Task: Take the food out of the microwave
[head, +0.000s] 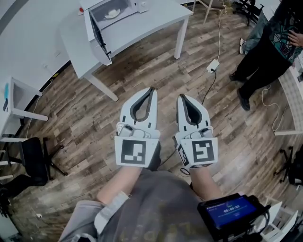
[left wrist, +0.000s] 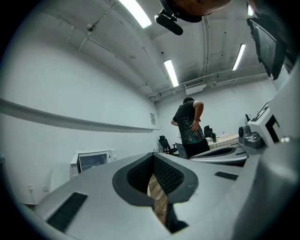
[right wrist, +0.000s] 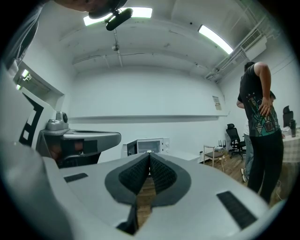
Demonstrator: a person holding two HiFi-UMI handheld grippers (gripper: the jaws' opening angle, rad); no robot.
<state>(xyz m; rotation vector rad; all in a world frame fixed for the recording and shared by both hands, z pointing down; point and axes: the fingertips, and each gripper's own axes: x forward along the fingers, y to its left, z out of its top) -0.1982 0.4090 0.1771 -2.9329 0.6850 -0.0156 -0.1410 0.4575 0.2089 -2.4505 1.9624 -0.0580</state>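
A white microwave (head: 110, 14) stands on a white table (head: 156, 21) at the top left of the head view, its door (head: 97, 35) swung open. Inside it lies a white plate with food (head: 112, 13). Both grippers are held level over the wooden floor, well short of the table. My left gripper (head: 152, 88) is shut and empty, and my right gripper (head: 180, 96) beside it is shut and empty too. The microwave shows far off past the left gripper (left wrist: 153, 154) as a small box (left wrist: 92, 161), and beyond the right gripper (right wrist: 149, 153) it appears again (right wrist: 147, 146).
A person in dark clothes (head: 265, 52) stands at the right. A power strip with its cable (head: 212, 65) lies on the floor beyond my right gripper. A black chair (head: 33, 158) and another white table (head: 14, 101) are at the left. A device with a blue screen (head: 232, 210) hangs at the bottom right.
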